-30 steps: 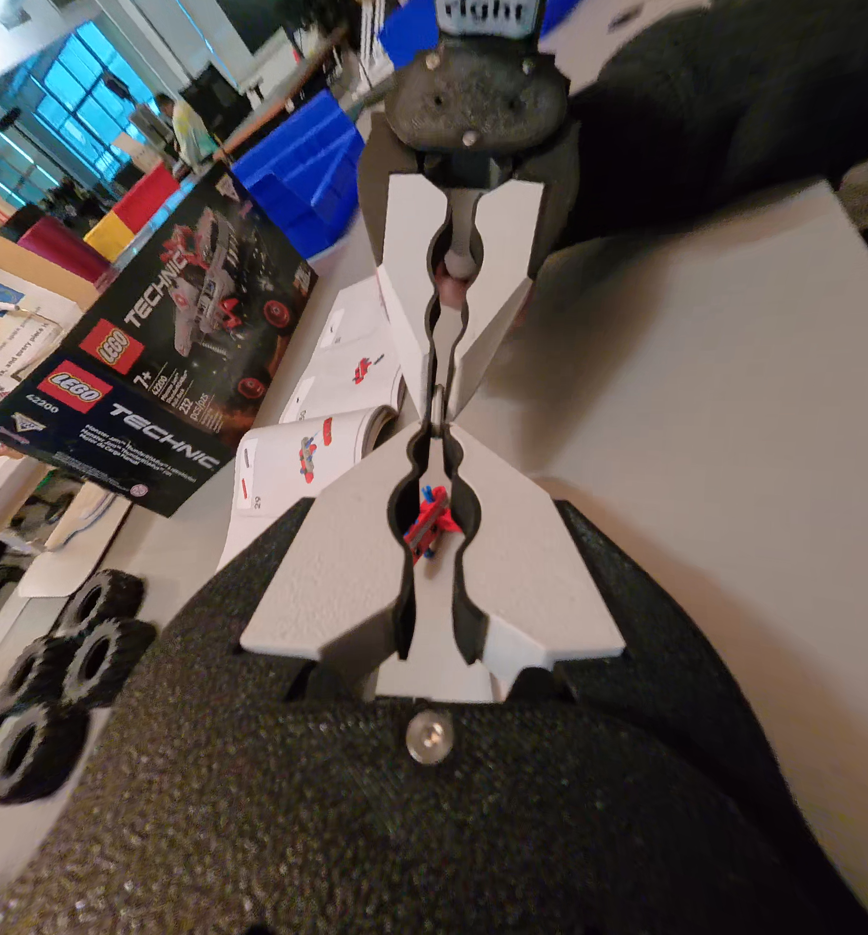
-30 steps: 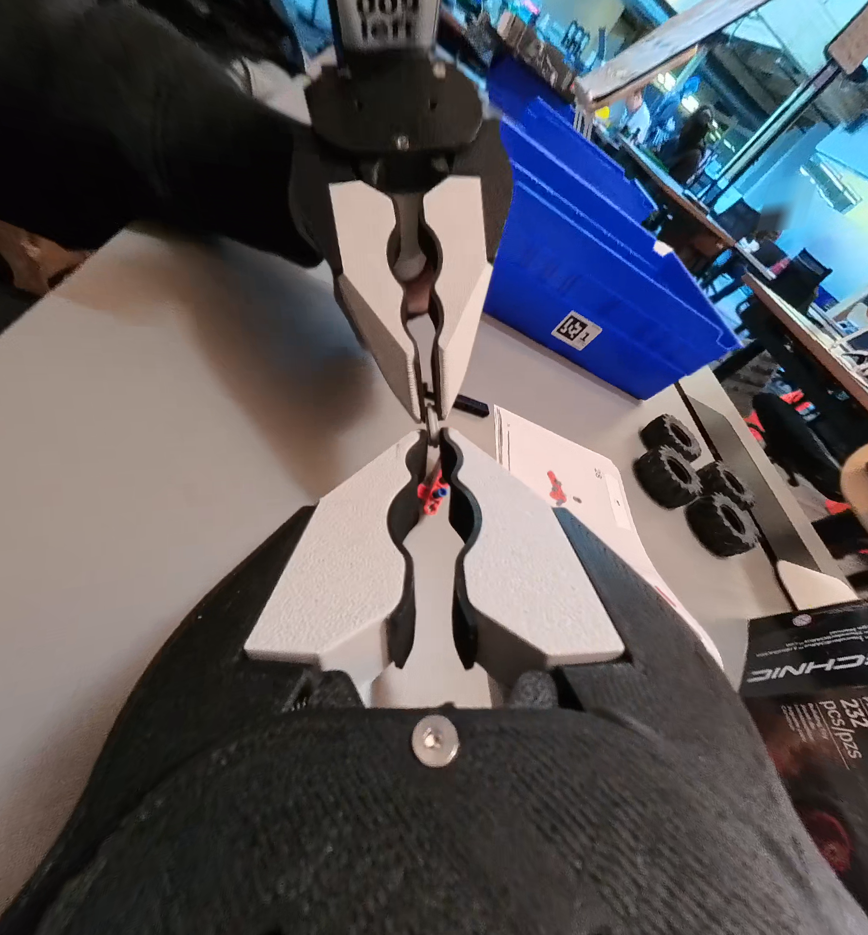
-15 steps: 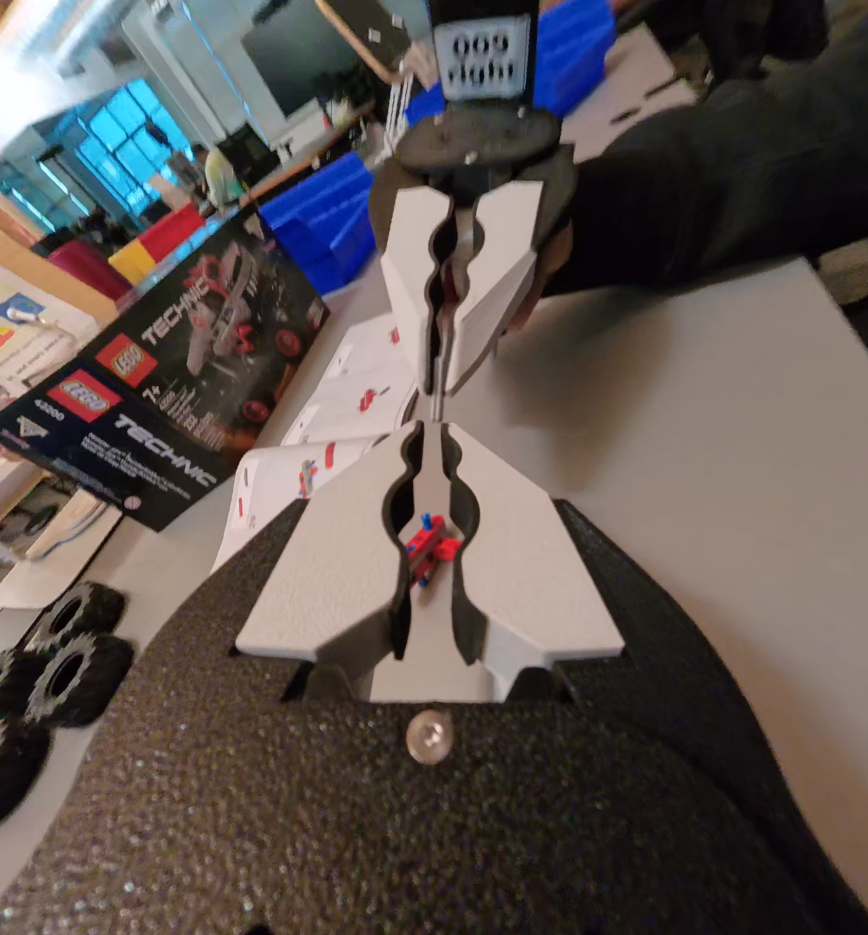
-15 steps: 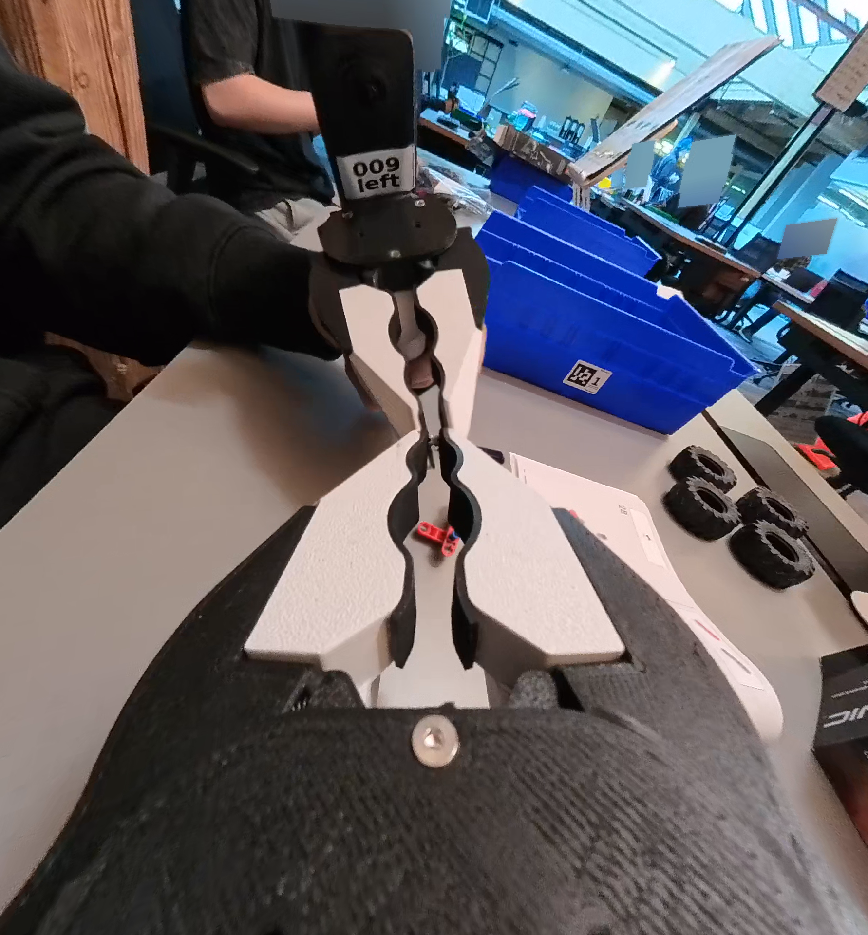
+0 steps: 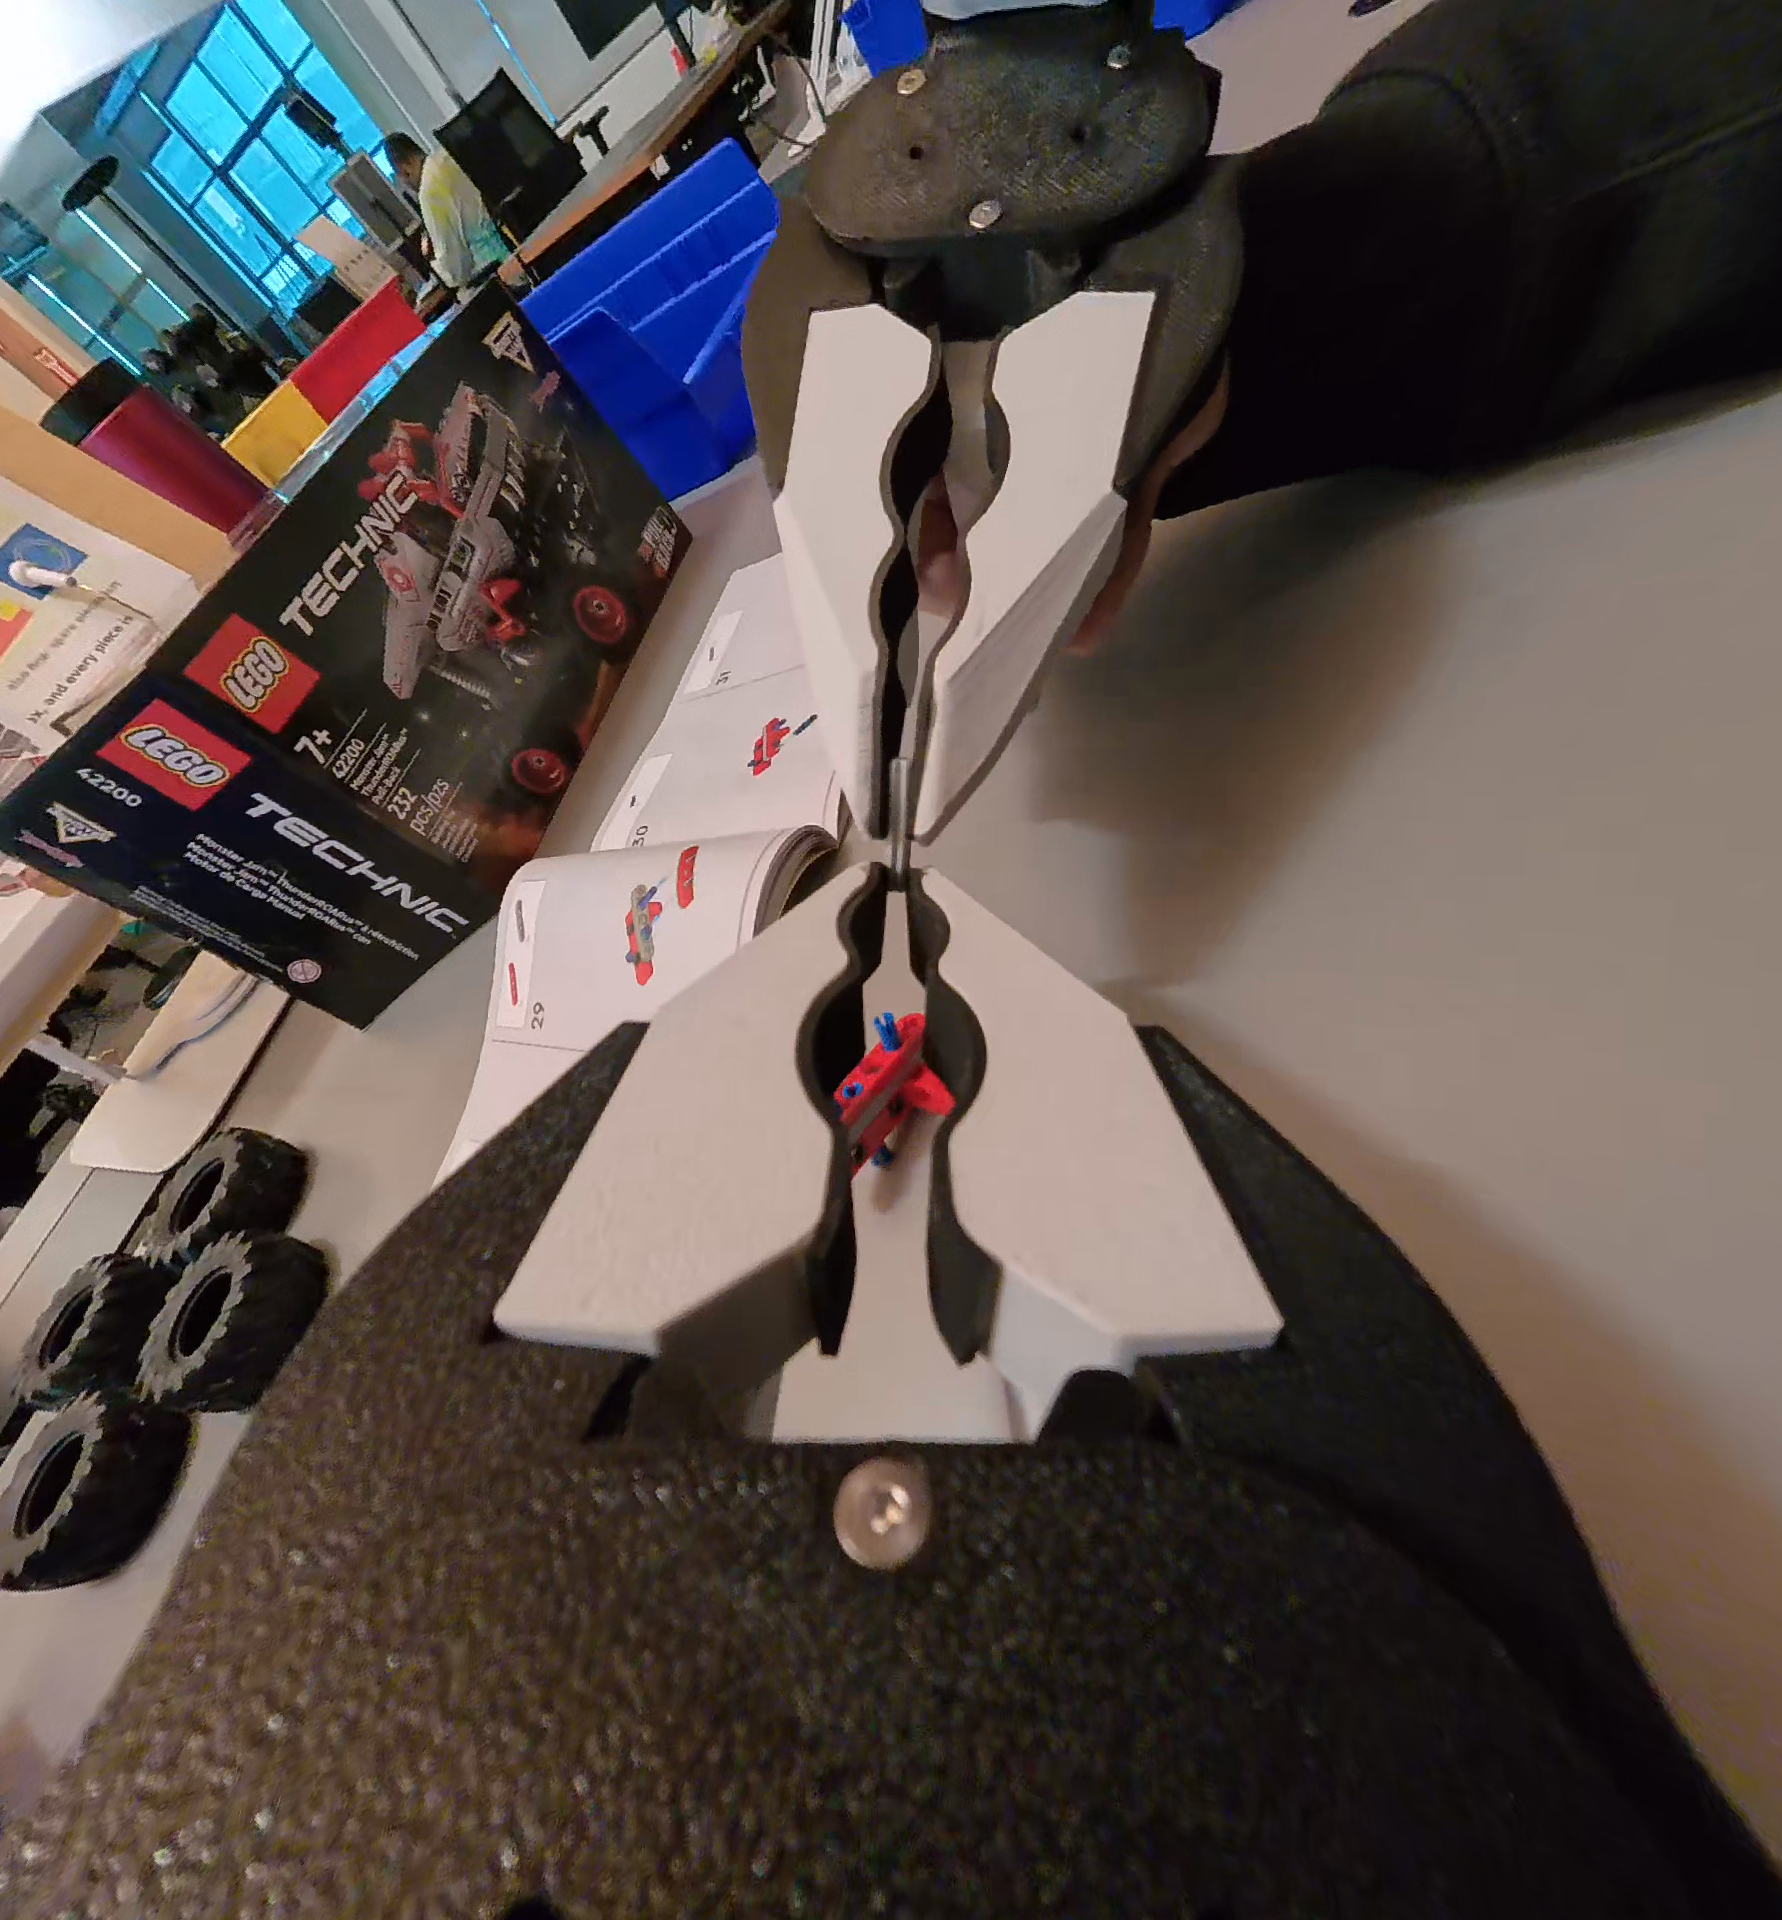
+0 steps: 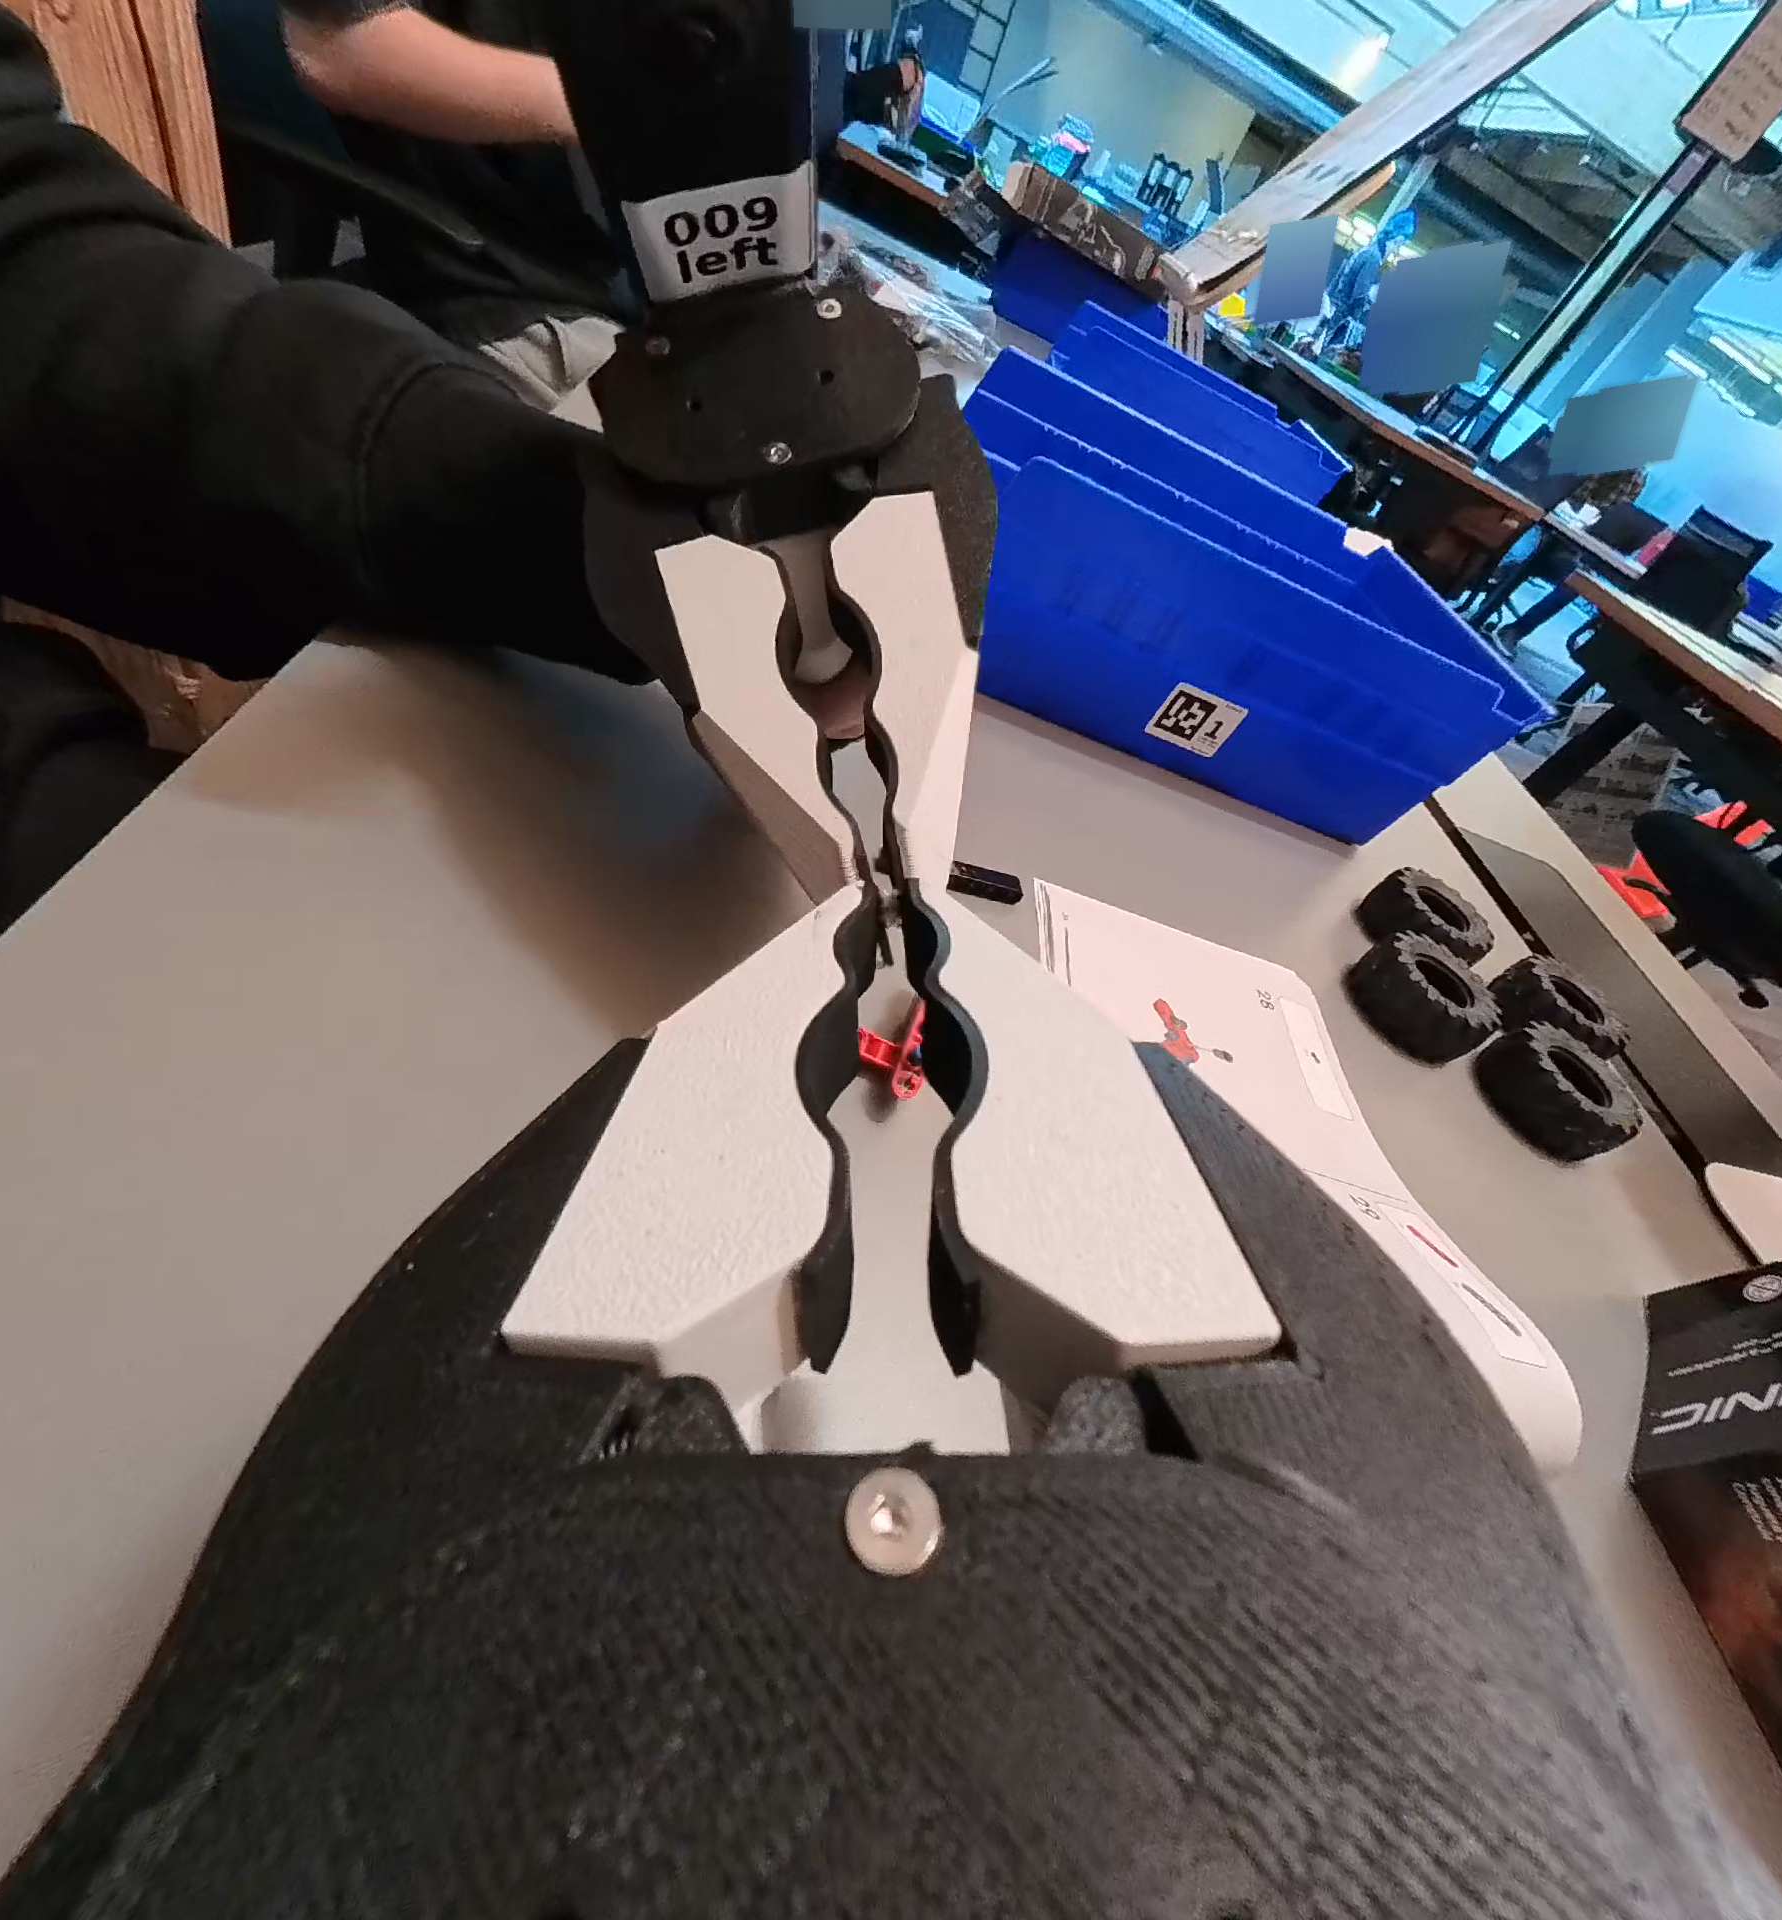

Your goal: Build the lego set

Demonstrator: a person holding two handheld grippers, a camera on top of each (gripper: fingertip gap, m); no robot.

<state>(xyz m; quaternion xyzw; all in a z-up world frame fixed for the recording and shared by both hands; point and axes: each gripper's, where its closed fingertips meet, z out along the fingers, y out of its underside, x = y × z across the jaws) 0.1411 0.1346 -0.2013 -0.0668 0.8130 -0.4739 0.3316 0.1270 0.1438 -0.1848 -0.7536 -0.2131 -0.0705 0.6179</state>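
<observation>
My left gripper (image 5: 892,883) and my right gripper (image 6: 887,925) meet tip to tip above the white table (image 5: 1438,935). A thin grey axle (image 5: 899,821) runs between the two pairs of tips, and both sets of jaws are closed on it. It also shows as a small grey piece in the right wrist view (image 6: 884,914). The right gripper (image 5: 897,821) faces me in the left wrist view, and the left gripper (image 6: 874,868) faces me in the right wrist view. A small red and blue lego assembly (image 5: 887,1091) lies on the table below the grippers; it also shows through my right fingers' gap (image 6: 892,1049).
An open instruction booklet (image 5: 638,935) and the black lego box (image 5: 347,707) lie to the left. Several black tyres (image 5: 170,1340) sit near the table edge. Blue bins (image 6: 1178,582) stand at the back. A small black part (image 6: 986,883) lies by the booklet. Black sleeves (image 6: 243,468) hold the grippers. Less than 4 cm separates the two grippers' tips.
Both grippers stay tip to tip on the grey axle. They have tilted and shifted together, so the red assembly now shows lower in the finger gaps.
</observation>
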